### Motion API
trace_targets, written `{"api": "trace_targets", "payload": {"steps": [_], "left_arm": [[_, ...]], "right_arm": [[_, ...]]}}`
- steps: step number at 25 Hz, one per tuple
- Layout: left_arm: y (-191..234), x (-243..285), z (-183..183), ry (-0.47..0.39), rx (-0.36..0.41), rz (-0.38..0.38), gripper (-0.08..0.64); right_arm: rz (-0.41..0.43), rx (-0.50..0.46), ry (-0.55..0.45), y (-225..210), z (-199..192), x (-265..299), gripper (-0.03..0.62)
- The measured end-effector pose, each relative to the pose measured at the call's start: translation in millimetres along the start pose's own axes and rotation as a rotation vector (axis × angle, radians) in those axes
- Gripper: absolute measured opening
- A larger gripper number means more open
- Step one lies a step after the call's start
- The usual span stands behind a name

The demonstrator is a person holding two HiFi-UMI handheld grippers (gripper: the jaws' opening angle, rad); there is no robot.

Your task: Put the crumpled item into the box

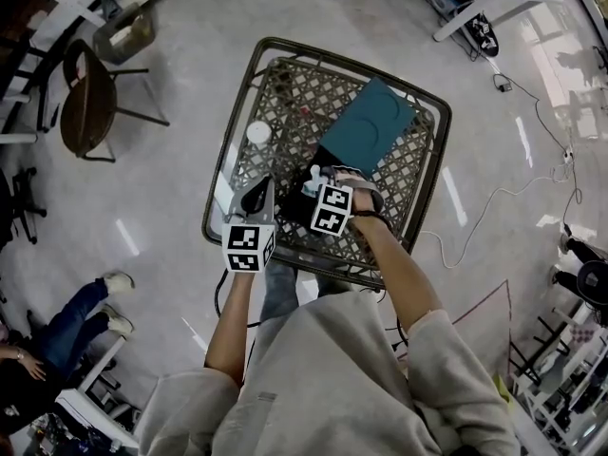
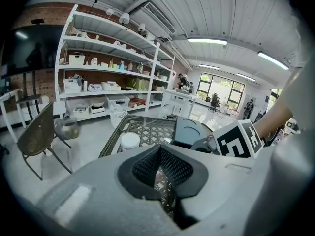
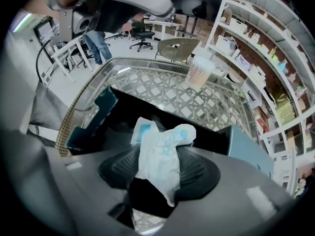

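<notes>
A crumpled white and blue wrapper [image 3: 165, 139] sits between the pads of my right gripper [image 3: 157, 157], which is shut on it and points steeply down. Right under it lies the open box with a black inside [image 3: 123, 107] and teal walls [image 3: 93, 117]. Its teal lid [image 1: 366, 126] leans beyond it on the table. In the head view the right gripper [image 1: 313, 182] hovers over the box at the table's near half. My left gripper [image 1: 265, 184] waits just left of it, jaws shut with nothing between them [image 2: 157, 151].
The box rests on a square lattice table [image 1: 275, 93] with a dark rim. A white-lidded cup of sticks [image 1: 257, 133] stands on its left side. A wicker chair [image 1: 90, 98] and a bin [image 1: 128, 36] are at the left, and cables [image 1: 494, 198] lie at the right.
</notes>
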State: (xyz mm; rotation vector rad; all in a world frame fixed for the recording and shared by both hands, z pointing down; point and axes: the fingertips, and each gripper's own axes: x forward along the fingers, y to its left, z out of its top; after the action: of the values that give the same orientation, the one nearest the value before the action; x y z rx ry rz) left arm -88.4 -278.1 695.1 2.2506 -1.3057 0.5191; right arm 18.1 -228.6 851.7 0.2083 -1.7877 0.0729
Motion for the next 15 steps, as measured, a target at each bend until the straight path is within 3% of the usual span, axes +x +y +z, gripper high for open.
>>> {"api": "trace_targets", "payload": {"steps": [4, 8, 15], "left_arm": [[0, 2, 0, 0.002, 0.001, -0.002, 0.002], [0, 1, 0, 0.002, 0.001, -0.003, 0.002], [-2, 1, 1, -0.003, 0.001, -0.009, 0.002]], "right_arm": [[0.005, -0.017, -0.007, 3, 3, 3, 0.285], [-0.043, -0.02, -0.052, 1, 7, -4, 0.365], [-0.114, 0.025, -0.144, -8, 16, -34, 0.38]]}}
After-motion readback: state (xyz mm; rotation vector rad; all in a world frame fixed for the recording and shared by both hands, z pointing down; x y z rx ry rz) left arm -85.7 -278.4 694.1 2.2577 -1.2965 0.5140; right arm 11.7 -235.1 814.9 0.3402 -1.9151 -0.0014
